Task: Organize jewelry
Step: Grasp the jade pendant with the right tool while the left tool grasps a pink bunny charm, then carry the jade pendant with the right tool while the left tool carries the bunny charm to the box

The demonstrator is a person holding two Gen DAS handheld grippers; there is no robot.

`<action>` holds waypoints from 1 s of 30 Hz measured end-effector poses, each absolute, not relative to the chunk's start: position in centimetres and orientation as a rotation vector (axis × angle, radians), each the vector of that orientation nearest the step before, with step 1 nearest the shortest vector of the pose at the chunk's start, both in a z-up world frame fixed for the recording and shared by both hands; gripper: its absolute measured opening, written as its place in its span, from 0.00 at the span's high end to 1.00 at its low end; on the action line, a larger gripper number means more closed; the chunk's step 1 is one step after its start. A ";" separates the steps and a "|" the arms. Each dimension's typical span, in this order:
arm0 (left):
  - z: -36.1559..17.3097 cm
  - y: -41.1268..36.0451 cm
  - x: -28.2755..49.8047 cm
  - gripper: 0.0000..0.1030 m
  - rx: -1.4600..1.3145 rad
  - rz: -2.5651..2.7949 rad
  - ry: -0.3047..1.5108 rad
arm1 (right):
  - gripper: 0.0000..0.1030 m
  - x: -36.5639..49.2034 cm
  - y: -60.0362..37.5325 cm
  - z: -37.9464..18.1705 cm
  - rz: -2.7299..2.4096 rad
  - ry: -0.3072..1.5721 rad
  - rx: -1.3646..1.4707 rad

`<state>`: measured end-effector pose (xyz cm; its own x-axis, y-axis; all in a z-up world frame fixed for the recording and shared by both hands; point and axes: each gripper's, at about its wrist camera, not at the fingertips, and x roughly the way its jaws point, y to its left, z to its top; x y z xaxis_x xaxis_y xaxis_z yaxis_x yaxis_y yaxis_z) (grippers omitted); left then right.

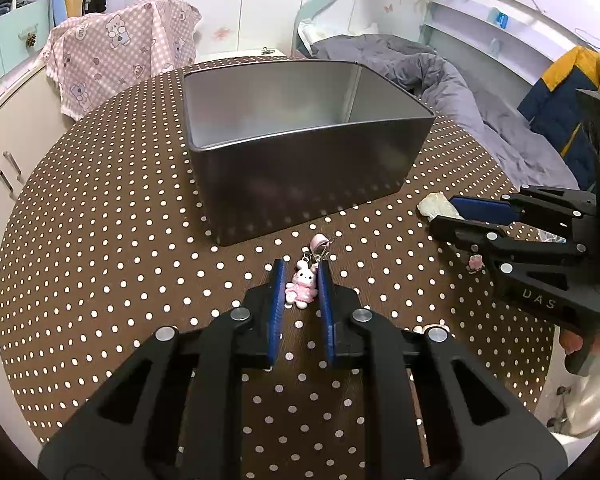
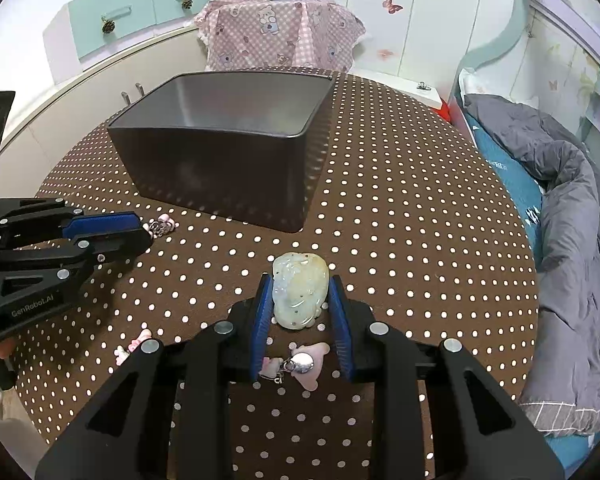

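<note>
Reading "GenRobot.AI" and "UAS", both grippers' fingers [image 1: 278,304] [image 2: 342,316] apart around bunny charm [image 1: 301,286], jade pendant [image 2: 299,290].

1. Round table with brown white-dotted cloth [image 2: 420,220] occupies the foreground.
2. Pink checked bear-print fabric [image 2: 276,32] drapes a piece of furniture beyond the table's far edge.
3. White cabinet with mint-green drawer fronts [image 2: 112,20] stands far left.
4. White wardrobe doors with butterfly stickers [image 2: 392,4] line the rear wall.
5. Bed with rumpled grey duvet [image 2: 572,208] lies right of the table.
</note>
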<state>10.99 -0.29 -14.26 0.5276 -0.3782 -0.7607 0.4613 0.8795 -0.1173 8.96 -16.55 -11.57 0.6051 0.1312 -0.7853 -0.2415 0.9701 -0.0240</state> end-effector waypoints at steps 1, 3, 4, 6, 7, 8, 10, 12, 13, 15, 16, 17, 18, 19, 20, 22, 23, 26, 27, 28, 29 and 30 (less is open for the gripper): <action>-14.3 -0.3 11.0 0.84 0.099 -0.503 0.883 | 0.75 9.0 -16.5 -11.5 0.213 0.894 -0.132; -14.2 -0.1 11.1 0.84 0.089 -0.504 0.887 | 0.75 9.1 -16.6 -11.3 0.211 0.891 -0.126; -14.2 0.0 11.2 0.84 0.086 -0.502 0.892 | 0.75 9.0 -16.7 -11.1 0.210 0.887 -0.124; -14.1 0.2 11.3 0.84 0.082 -0.502 0.891 | 0.75 9.1 -16.8 -10.8 0.206 0.881 -0.123; -14.0 0.3 11.4 0.84 0.079 -0.504 0.890 | 0.75 9.0 -16.9 -10.6 0.205 0.875 -0.121; -13.9 0.4 11.5 0.84 0.077 -0.506 0.890 | 0.75 9.1 -17.0 -10.4 0.204 0.871 -0.117; -13.6 0.5 11.5 0.84 0.070 -0.508 0.883 | 0.75 9.1 -17.2 -10.1 0.201 0.865 -0.115; -13.3 0.7 11.5 0.84 0.065 -0.506 0.875 | 0.75 9.2 -17.4 -9.7 0.198 0.856 -0.117; -13.1 0.7 11.5 0.84 0.063 -0.504 0.870 | 0.75 9.2 -17.4 -9.6 0.199 0.853 -0.117; -12.8 1.0 11.4 0.84 0.056 -0.501 0.861 | 0.75 9.3 -17.5 -9.2 0.201 0.842 -0.116; -12.6 1.1 11.4 0.84 0.053 -0.500 0.858 | 0.75 9.3 -17.4 -9.1 0.200 0.837 -0.117; -12.4 1.2 11.4 0.84 0.050 -0.498 0.854 | 0.75 9.4 -17.5 -8.9 0.197 0.831 -0.118; -12.2 1.5 11.4 0.84 0.048 -0.494 0.847 | 0.75 9.5 -17.5 -8.7 0.196 0.827 -0.118; -12.1 1.5 11.4 0.84 0.047 -0.491 0.843 | 0.75 9.6 -17.5 -8.5 0.197 0.821 -0.117; -11.8 1.7 11.3 0.84 0.045 -0.489 0.836 | 0.75 9.7 -17.5 -8.2 0.197 0.814 -0.117; -11.4 2.0 11.2 0.84 0.040 -0.486 0.822 | 0.75 9.9 -17.6 -7.8 0.199 0.803 -0.118; -11.2 2.1 11.1 0.84 0.038 -0.485 0.816 | 0.75 10.0 -17.6 -7.6 0.199 0.794 -0.119; -10.4 2.5 11.0 0.84 0.032 -0.483 0.792 | 0.75 10.2 -17.4 -6.8 0.203 0.770 -0.122; -10.1 2.6 11.0 0.84 0.029 -0.482 0.786 | 0.75 10.3 -17.3 -6.6 0.197 0.764 -0.129; -9.8 2.7 11.0 0.84 0.024 -0.485 0.777 | 0.75 10.4 -17.2 -6.3 0.197 0.752 -0.131; -9.5 2.7 11.1 0.84 0.017 -0.489 0.769 | 0.76 10.5 -17.3 -6.1 0.203 0.745 -0.127; -9.3 2.8 11.2 0.84 0.006 -0.488 0.763 | 0.76 10.5 -17.2 -5.7 0.208 0.734 -0.123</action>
